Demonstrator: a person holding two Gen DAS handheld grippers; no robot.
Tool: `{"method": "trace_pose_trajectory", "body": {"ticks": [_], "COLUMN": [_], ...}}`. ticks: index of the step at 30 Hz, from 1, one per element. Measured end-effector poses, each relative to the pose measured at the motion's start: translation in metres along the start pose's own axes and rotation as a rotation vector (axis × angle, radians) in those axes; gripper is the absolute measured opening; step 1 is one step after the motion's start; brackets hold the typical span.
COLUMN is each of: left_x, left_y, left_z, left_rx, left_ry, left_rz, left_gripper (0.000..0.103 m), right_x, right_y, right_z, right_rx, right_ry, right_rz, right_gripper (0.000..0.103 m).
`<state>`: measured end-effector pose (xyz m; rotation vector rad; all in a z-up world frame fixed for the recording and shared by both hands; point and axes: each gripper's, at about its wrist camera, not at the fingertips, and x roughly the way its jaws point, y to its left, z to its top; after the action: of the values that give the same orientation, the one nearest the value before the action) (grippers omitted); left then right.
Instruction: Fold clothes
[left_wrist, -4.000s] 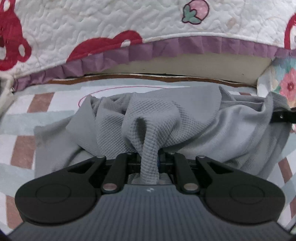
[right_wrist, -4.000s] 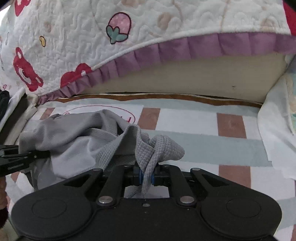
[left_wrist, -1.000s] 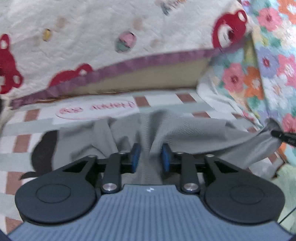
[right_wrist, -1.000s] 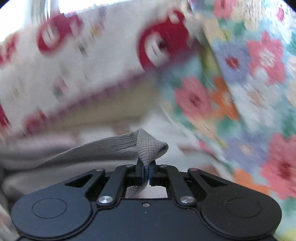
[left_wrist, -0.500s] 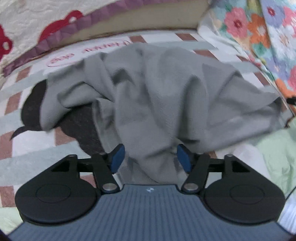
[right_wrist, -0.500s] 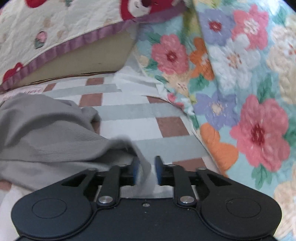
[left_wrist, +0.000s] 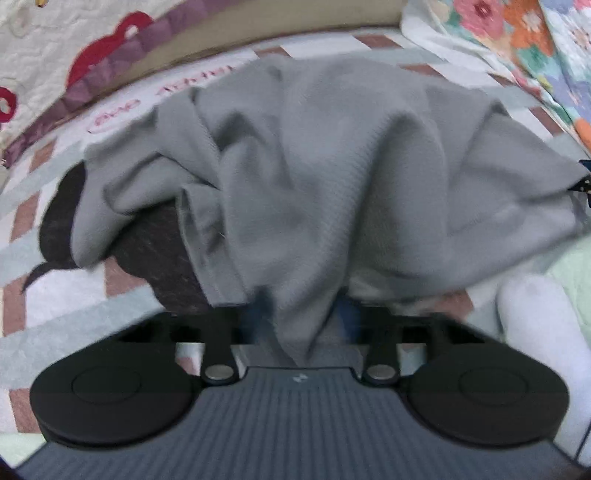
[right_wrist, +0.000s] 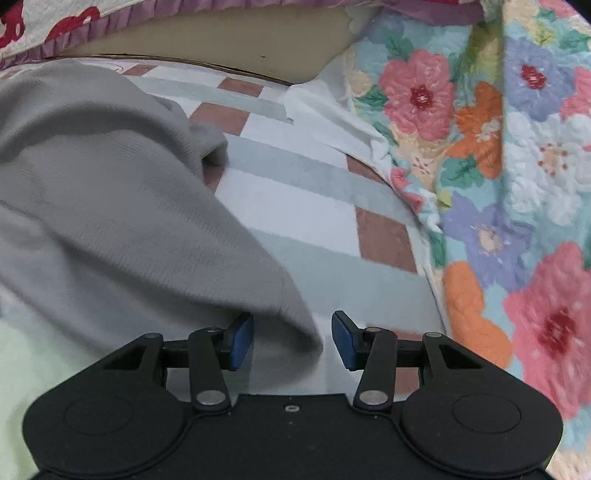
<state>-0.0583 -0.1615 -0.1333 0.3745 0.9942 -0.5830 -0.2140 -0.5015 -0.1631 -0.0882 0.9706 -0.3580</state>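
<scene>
The bed fills both views, its sheet checked in pale green, white and brown. It is the surface for the folding. A floral quilt is heaped to the right of the right fingers, and a white quilt with red prints and a purple frill rises beyond the left fingers. Both seem pushed aside to leave room for the work.

The grey garment is the thing being folded. It lies in a loose mound straight ahead of the left fingers and runs off to the left of the right fingers. It is bunched and ridged, not flat, so I judge the fold is barely begun. Under its left side, ahead and left of the left fingers, is a dark cloth (probably another piece waiting its turn).

The left gripper points steeply down with a tongue of the grey fabric hanging between its fingers. The view is blurred and the cloth hides most of the pads, but the fingers are closed on that fold. This probably pins one edge so the garment can be pulled out.

The right gripper has just been opening, and its blue fingers now stand wide apart. A corner of the grey garment droops between them, brushing the left pad and clear of the right one, so it is not pinched. The corner looks let go low over the sheet so that it settles there.
</scene>
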Motion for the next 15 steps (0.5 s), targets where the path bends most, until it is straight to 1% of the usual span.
{"method": "trace_pose_trajectory", "body": {"ticks": [1, 2, 4, 5, 6, 7, 9, 10, 11, 12, 13, 14, 15], "left_x": [-0.002, -0.005, -0.012, -0.015, -0.018, -0.020, -0.021, -0.019, -0.018, -0.017, -0.015, -0.013, -0.012], "left_y": [0.003, 0.007, 0.017, 0.022, 0.027, 0.031, 0.035, 0.033, 0.032, 0.030, 0.026, 0.023, 0.020], "left_z": [0.001, 0.002, 0.003, 0.004, 0.005, 0.005, 0.005, 0.006, 0.006, 0.006, 0.005, 0.005, 0.004], "left_rx": [-0.016, -0.041, -0.097, -0.125, -0.154, -0.177, -0.204, -0.199, -0.194, -0.186, -0.175, -0.164, -0.153], "left_ry": [-0.019, -0.040, -0.076, -0.095, -0.113, -0.126, -0.136, -0.134, -0.132, -0.122, -0.105, -0.088, -0.071], "left_rz": [0.005, 0.001, -0.020, -0.030, -0.041, -0.055, -0.084, -0.086, -0.088, -0.098, -0.117, -0.136, -0.155], "left_gripper": [0.004, 0.004, 0.004, 0.004, 0.005, 0.006, 0.009, 0.011, 0.017, 0.031, 0.039, 0.056, 0.068], "right_x": [0.001, -0.003, -0.010, -0.017, -0.028, -0.039, -0.063, -0.075, -0.083, -0.091, -0.097, -0.103, -0.108], "right_y": [-0.006, -0.015, -0.032, -0.041, -0.049, -0.055, -0.064, -0.067, -0.069, -0.070, -0.071, -0.070, -0.070], "right_z": [0.007, 0.016, 0.034, 0.044, 0.053, 0.062, 0.077, 0.084, 0.088, 0.091, 0.093, 0.094, 0.096], "right_rx": [0.041, 0.109, 0.244, 0.305, 0.360, 0.389, 0.406, 0.408, 0.403, 0.396, 0.386, 0.373, 0.358], "right_ry": [-0.022, -0.059, -0.133, -0.174, -0.221, -0.264, -0.346, -0.380, -0.402, -0.416, -0.428, -0.435, -0.437], "right_rz": [0.050, 0.123, 0.270, 0.306, 0.308, 0.291, 0.223, 0.183, 0.143, 0.107, 0.073, 0.038, 0.003], "right_gripper": [0.033, 0.003, 0.002, 0.002, 0.002, 0.002, 0.002, 0.002, 0.002, 0.002, 0.002, 0.002, 0.002]}}
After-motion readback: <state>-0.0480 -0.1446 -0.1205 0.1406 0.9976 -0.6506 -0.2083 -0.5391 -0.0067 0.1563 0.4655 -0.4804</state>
